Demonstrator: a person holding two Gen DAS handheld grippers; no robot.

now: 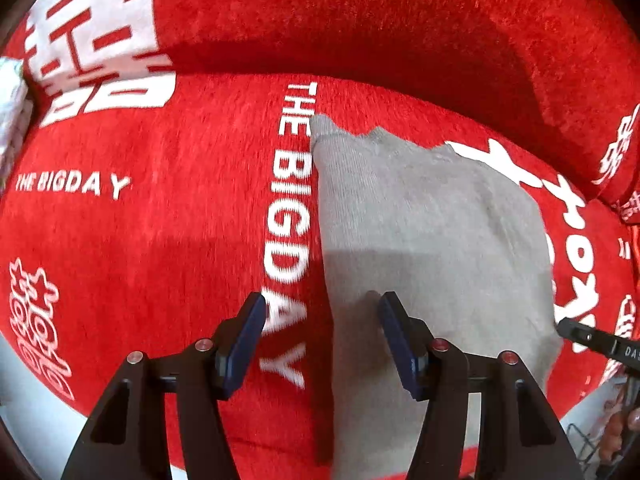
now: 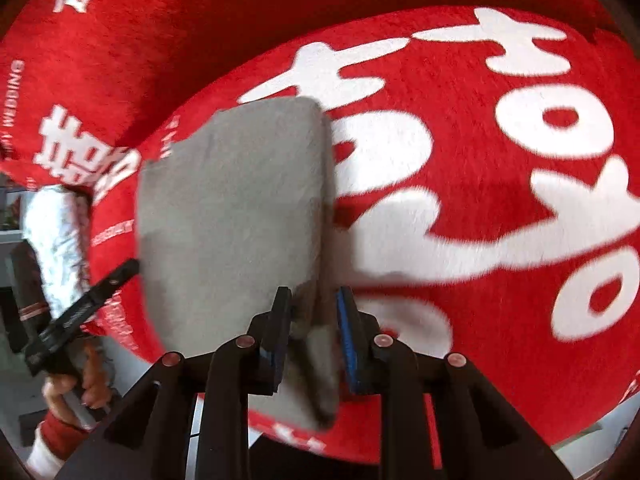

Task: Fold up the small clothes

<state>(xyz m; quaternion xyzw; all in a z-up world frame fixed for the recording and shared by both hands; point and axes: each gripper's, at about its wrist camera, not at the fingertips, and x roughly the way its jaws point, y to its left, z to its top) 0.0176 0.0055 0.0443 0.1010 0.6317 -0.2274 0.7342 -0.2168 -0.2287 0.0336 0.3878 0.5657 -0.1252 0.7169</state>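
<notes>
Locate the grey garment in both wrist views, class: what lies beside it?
The grey garment lies on the red printed blanket, right of its "THE BIGDAY" line in the left view. In the right view its near edge sits between the right gripper pads.

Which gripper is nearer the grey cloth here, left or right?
Right. The right gripper has an edge of the grey cloth between its pads. The left gripper is open above the cloth's left edge, holding nothing.
</notes>
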